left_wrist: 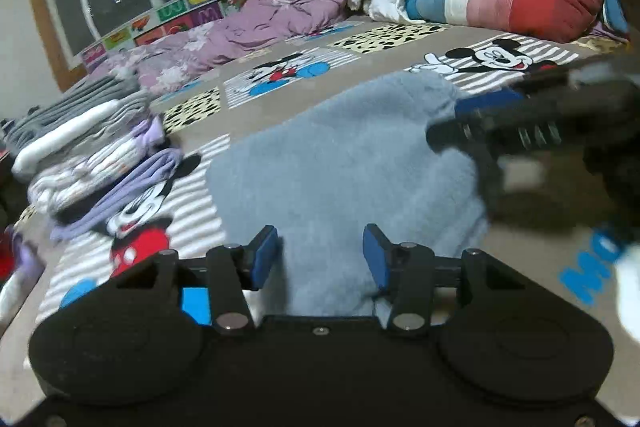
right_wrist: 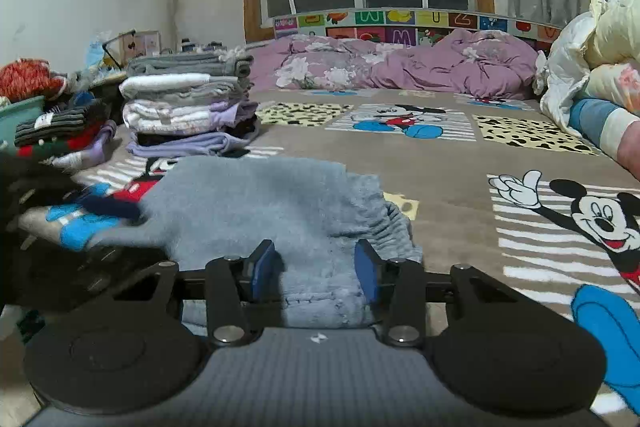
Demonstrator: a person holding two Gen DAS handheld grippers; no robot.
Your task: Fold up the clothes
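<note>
Fluffy grey-blue fleece garment [left_wrist: 340,163] lies flat on cartoon-print bed cover [right_wrist: 460,155], its near edge between both grippers' blue pads. Left gripper [left_wrist: 320,259] & right gripper [right_wrist: 316,267] each partly open, not pinching. Folded clothes stack [right_wrist: 188,107] sits beyond, to left.

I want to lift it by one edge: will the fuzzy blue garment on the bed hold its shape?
Probably not. The blue garment lies limp with its gathered band bunched up, so it should droop and unfold. Its fuzzy pile suggests the pads would hold it without slipping. It looks thick, likely bulky but light.
</note>
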